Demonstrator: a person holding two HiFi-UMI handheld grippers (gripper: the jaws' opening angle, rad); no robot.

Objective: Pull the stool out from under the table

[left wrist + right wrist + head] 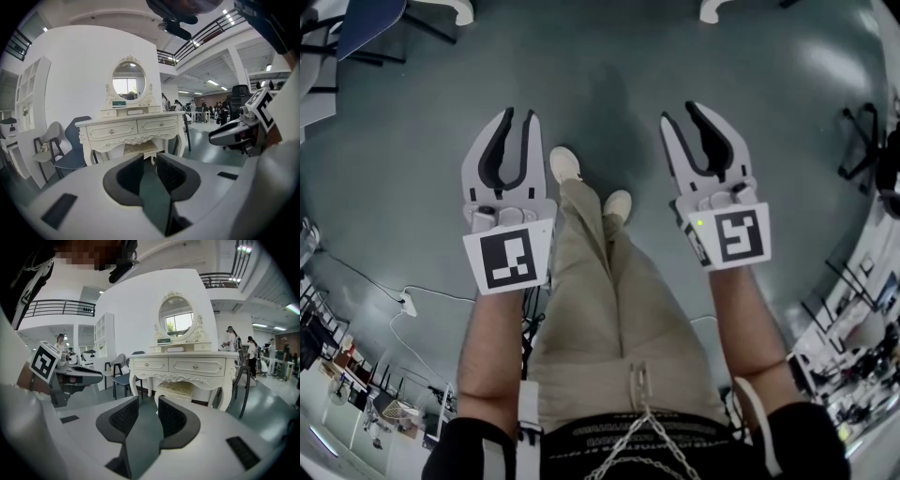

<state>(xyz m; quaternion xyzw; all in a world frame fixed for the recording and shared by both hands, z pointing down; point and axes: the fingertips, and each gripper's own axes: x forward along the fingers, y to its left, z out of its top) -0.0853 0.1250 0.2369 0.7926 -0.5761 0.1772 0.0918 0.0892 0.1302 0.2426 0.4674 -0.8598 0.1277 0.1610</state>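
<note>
Two hand-held grippers point toward a white carved dressing table (187,365) with an oval mirror (176,317).
The left gripper (519,117) and right gripper (680,114) each hold their dark-padded jaws slightly apart, gripping nothing. The cream cushioned stool (176,389) sits tucked under the table, well ahead of both pairs of jaws, untouched.

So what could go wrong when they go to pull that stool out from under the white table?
The stool sits tucked between the curved legs of the table, so a crooked pull might snag one. Both the left tool and right tool are empty with only a narrow gap, perhaps too tight for the seat edge. Stepping back, the person could trip on the floor cable.
</note>
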